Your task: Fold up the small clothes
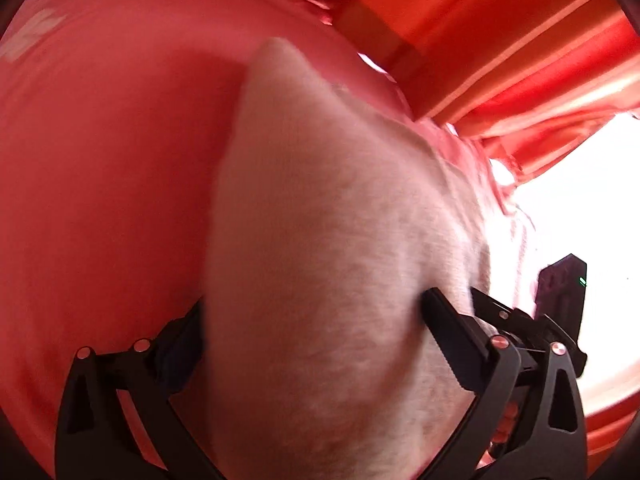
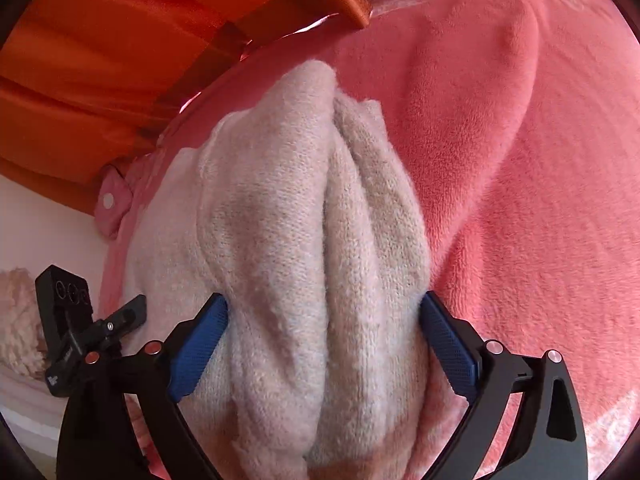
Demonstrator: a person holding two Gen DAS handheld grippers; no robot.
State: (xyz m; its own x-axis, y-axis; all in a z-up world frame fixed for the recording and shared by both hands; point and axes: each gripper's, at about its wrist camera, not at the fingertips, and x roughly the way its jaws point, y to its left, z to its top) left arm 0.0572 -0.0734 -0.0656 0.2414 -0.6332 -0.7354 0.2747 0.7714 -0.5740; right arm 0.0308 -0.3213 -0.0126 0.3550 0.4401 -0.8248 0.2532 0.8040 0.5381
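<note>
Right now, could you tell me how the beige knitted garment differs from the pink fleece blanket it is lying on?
The beige knitted garment is pale and shows a knit weave; the pink fleece blanket is coral pink with a plush pile. The garment is bunched into long folds, while the blanket lies spread out with only a broad ridge. The garment is the smaller, covering part of the blanket, which runs past the frame. Both are soft fabrics.
</note>
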